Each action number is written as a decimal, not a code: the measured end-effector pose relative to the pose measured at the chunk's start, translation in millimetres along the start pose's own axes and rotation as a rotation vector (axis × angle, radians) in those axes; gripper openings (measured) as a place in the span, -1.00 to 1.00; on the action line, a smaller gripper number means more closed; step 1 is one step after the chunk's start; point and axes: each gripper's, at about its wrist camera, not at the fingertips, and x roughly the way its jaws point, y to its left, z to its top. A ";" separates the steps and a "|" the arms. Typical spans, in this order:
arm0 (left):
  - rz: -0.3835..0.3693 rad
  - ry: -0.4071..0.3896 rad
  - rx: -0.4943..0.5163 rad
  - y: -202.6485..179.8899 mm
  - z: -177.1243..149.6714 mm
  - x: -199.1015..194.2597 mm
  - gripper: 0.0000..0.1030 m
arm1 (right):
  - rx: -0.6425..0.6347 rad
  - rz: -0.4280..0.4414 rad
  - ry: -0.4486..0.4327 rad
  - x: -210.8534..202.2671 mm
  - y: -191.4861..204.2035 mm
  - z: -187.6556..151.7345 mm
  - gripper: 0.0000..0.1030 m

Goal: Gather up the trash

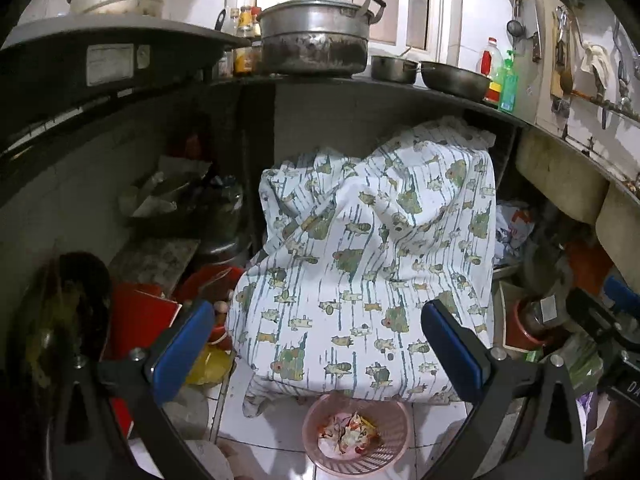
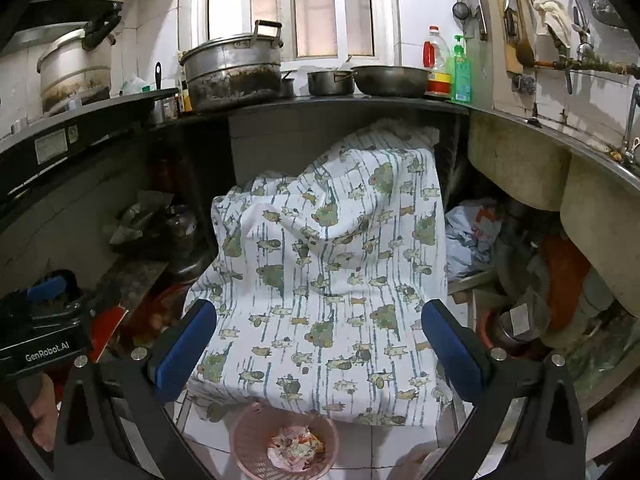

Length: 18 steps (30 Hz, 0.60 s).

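You are holding the left gripper (image 1: pixel 318 346) and the right gripper (image 2: pixel 319 346) spread wide with nothing between their blue pads, above the round pink plastic basket (image 1: pixel 394 416) of crumpled wrappers (image 1: pixel 347 436) sitting on the white tiled floor (image 1: pixel 276 408). Just behind it a white cloth printed with green animals (image 1: pixel 372 256) is draping over something bulky, blocking the way under the dark counter (image 1: pixel 400 88). Clutter is crowding both sides, leaving only the tiles around the basket open.

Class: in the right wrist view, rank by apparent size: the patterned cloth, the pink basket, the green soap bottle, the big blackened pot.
1. patterned cloth
2. big blackened pot
3. pink basket, nearer the camera, so unsure against the pot
4. green soap bottle
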 end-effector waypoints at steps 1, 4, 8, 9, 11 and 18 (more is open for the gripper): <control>0.010 -0.005 0.006 -0.1 -0.7 -3.0 1.00 | 0.000 0.000 -0.006 -2.1 -0.3 0.0 1.00; 0.019 -0.024 0.005 1.2 -1.4 -10.7 1.00 | 0.018 0.006 -0.013 -6.1 -1.2 -2.0 1.00; -0.014 -0.031 -0.015 4.8 -1.2 -15.0 1.00 | 0.031 -0.010 -0.020 -7.6 -2.3 -3.5 1.00; -0.011 -0.030 -0.018 5.1 -1.3 -14.4 1.00 | 0.026 -0.032 -0.031 -8.6 -1.7 -3.3 1.00; -0.012 -0.024 -0.019 5.5 -1.1 -12.4 1.00 | 0.021 -0.046 -0.039 -9.0 -1.0 -3.2 1.00; -0.006 -0.014 -0.013 5.7 -1.6 -8.5 1.00 | 0.024 -0.034 -0.020 -5.2 -1.8 -5.5 1.00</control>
